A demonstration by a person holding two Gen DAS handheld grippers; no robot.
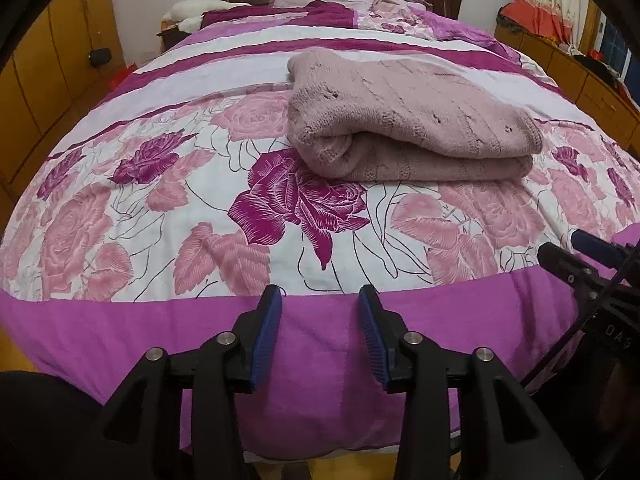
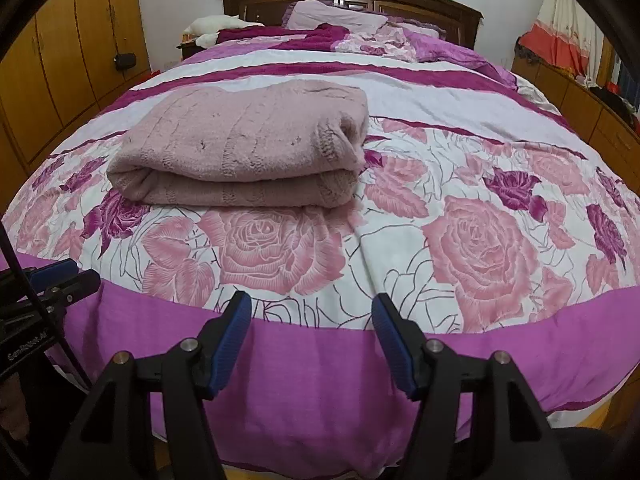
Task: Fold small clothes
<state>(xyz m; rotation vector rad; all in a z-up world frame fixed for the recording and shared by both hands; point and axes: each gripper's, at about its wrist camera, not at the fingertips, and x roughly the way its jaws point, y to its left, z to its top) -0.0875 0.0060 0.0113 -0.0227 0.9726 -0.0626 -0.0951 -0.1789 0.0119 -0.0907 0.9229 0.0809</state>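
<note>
In the left wrist view the left gripper point(image 1: 320, 336) sits at bottom centre, jaws parted and empty, backed off over the bedspread point(image 1: 120, 208) hem. The pink knit sweater point(image 1: 404, 120) lies folded at upper centre, seemingly finished. The right gripper point(image 2: 312, 340), bottom centre of its view, likewise hangs released.

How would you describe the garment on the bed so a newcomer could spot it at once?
Start at the big bed with its rose-print cover. On the near half lies a folded sweater, dusty pink knit, doubled into a thick bundle. It is plain and fuzzy, unlike the flat printed cover, and sits far from the pillows.
</note>
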